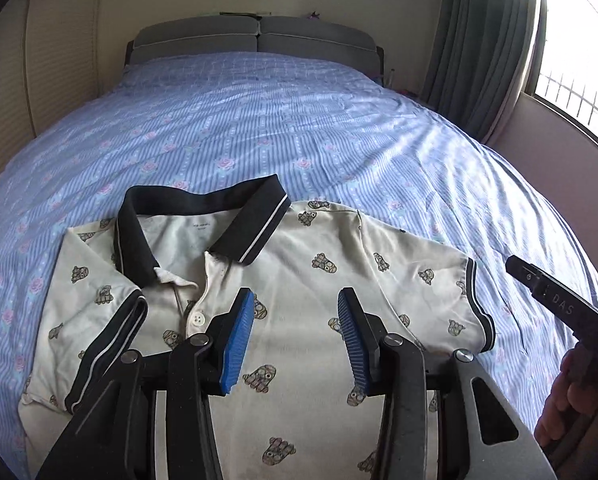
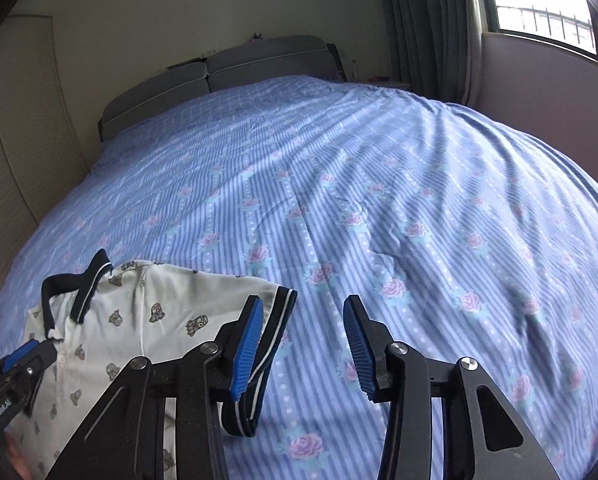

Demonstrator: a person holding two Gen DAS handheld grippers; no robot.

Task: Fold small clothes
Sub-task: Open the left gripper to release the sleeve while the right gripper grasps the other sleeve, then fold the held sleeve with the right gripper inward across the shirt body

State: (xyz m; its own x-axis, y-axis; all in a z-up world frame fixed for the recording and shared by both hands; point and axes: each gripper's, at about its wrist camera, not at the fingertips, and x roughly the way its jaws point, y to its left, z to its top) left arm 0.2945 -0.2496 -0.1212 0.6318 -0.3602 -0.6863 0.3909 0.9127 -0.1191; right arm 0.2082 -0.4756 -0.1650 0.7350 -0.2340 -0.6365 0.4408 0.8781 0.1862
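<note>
A cream polo shirt point(image 1: 307, 240) with small cartoon prints, a navy collar point(image 1: 139, 236) and navy sleeve hems lies front-up on the bed, collar toward the headboard. My left gripper point(image 1: 295, 296) hovers over its chest beside the button placket, open, with only the flat cloth showing in the gap. In the right wrist view the shirt point(image 2: 139, 312) lies at the lower left. My right gripper point(image 2: 303, 302) is open over the bare sheet, its left finger just beside the sleeve hem point(image 2: 275, 328). Nothing is pinched by either one.
A blue striped bedsheet with pink roses point(image 1: 299, 136) covers the whole bed, wrinkled toward the right side point(image 2: 499, 280). The grey headboard point(image 1: 255, 36) is at the far end, and a curtain and window point(image 1: 571, 60) are to the right. A hand point(image 1: 571, 396) shows at the right edge.
</note>
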